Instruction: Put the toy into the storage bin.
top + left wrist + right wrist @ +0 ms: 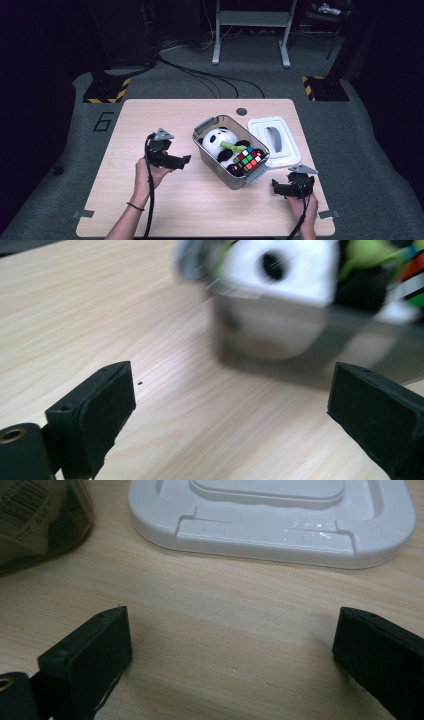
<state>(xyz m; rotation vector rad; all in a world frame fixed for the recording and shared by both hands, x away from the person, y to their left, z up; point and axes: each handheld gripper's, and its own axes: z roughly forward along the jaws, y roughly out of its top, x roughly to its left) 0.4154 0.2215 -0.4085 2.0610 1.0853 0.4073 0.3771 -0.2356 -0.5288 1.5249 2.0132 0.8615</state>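
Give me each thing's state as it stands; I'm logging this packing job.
Bin: open, lid off, upright on the table.
Lid: flat on the table, just right of the bin.
Panda: lying inside the bin.
Cube: scrambled, in the bin beside the panda.
Left hand-held gripper: jaws wide apart, nothing between them.
Right hand-held gripper: jaws wide apart, nothing between them, facing the lid.
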